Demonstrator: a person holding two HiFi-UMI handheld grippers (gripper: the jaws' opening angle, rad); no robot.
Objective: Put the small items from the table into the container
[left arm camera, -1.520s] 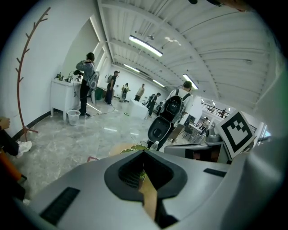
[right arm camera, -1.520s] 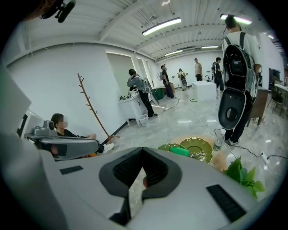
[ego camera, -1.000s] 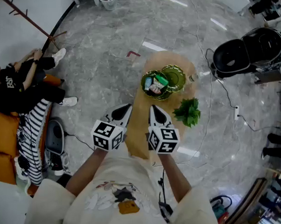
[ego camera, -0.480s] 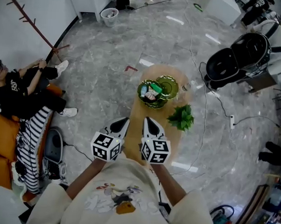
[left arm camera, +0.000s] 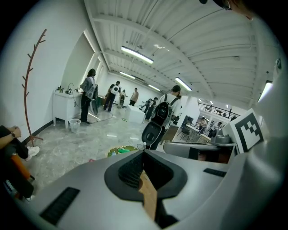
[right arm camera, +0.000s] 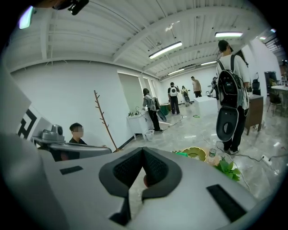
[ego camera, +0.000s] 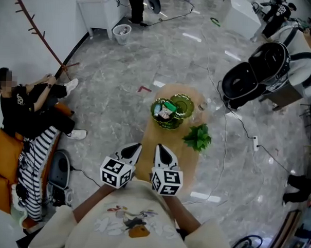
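Showing filled container (ego camera: 168, 126) overhead, rim elsewhere

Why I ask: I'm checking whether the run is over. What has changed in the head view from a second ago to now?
Both the left gripper and the right gripper have pulled back from the green bowl as the person backs off; the table looks farther away. Nothing was grasped or released. Unchanged: both grippers shut and empty, the filled bowl, the green dish, the plant.

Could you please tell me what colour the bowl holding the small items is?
The scalloped glass bowl is green; the head view shows it best.
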